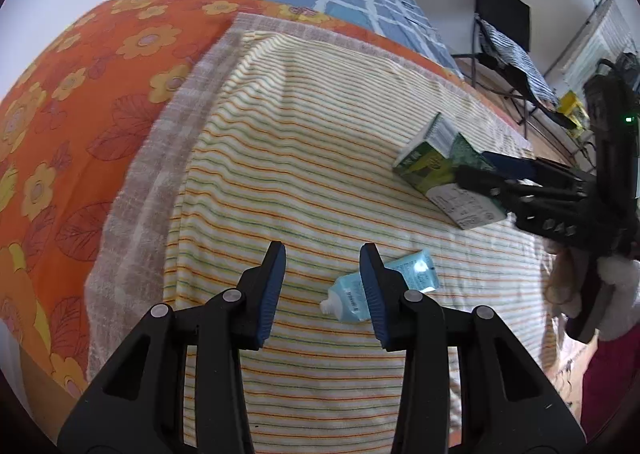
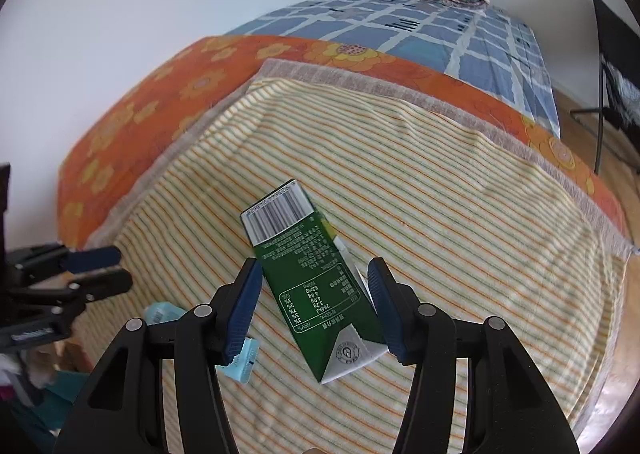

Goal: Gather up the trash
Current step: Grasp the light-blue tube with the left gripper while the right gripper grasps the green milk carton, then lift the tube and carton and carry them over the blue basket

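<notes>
Right wrist view shows the right gripper (image 2: 314, 310) spread around the green drink carton (image 2: 310, 286), which lies flat and askew on the striped towel (image 2: 460, 214) covering the bed (image 2: 400, 38); both pads stand clear of the carton's sides, so nothing is pinched yet. The carton lies slanted between the jaws, so a squeeze could catch one corner and swivel it out, or crush the empty walls and let it slip; the soft towel may also bunch under the fingertips and get pinched along with it.

In the left wrist view the left gripper (image 1: 323, 290) is partly spread and holds nothing; the pale blue tube (image 1: 380, 286) lies on the towel just beyond its right pad, not between the 2 pads, and partly hidden by it. Closing here would likely miss the tube or nudge it sideways; the 2 grippers also work near each other, so a careless swing could knock them together.
</notes>
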{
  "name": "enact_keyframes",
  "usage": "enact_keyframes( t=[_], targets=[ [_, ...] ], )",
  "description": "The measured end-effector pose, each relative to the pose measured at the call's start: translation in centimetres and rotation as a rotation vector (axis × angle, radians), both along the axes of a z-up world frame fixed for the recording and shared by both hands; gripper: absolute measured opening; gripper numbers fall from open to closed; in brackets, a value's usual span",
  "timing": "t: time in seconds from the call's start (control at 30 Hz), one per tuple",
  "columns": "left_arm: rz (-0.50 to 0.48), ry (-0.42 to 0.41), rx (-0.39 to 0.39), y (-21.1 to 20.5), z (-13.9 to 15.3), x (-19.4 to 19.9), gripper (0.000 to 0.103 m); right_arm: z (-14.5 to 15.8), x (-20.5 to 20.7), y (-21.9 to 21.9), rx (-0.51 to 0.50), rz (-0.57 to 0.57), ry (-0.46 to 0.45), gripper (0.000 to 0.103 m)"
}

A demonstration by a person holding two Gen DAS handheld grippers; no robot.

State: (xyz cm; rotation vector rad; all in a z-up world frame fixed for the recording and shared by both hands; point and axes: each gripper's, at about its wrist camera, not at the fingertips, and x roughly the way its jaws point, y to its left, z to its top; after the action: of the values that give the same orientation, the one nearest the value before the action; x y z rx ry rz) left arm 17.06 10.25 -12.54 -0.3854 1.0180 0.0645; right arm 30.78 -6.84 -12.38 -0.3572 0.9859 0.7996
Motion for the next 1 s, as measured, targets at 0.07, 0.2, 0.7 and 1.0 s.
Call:
enact_keyframes(
  t=[0.07, 0.2, 0.7, 1.0],
  targets=[
    [-0.015, -0.003, -0.001, -0.2, -0.1, 0.1, 0.039, -0.3, -0.2, 0.3, -0.028, 0.001, -0.021, 0.055],
    [-0.077, 0.0, -0.026, -1.0, -0.7, 0.9, 0.039, -1.7, 0.4, -0.1, -0.085, -0.046, 0.0, 0.055],
    [-0.299, 0.094, -0.06, -5.9, -4.0, 1.6, 0.039, -0.6, -0.3, -5.9, -0.007, -0.178, 0.084, 0.039],
    [-0.438, 0.114, 0.234, -12.6, -4.1, 1.0, 0.062, 1.2, -3.6, -9.0, -0.021, -0.183, 0.053, 0.039]
  ],
)
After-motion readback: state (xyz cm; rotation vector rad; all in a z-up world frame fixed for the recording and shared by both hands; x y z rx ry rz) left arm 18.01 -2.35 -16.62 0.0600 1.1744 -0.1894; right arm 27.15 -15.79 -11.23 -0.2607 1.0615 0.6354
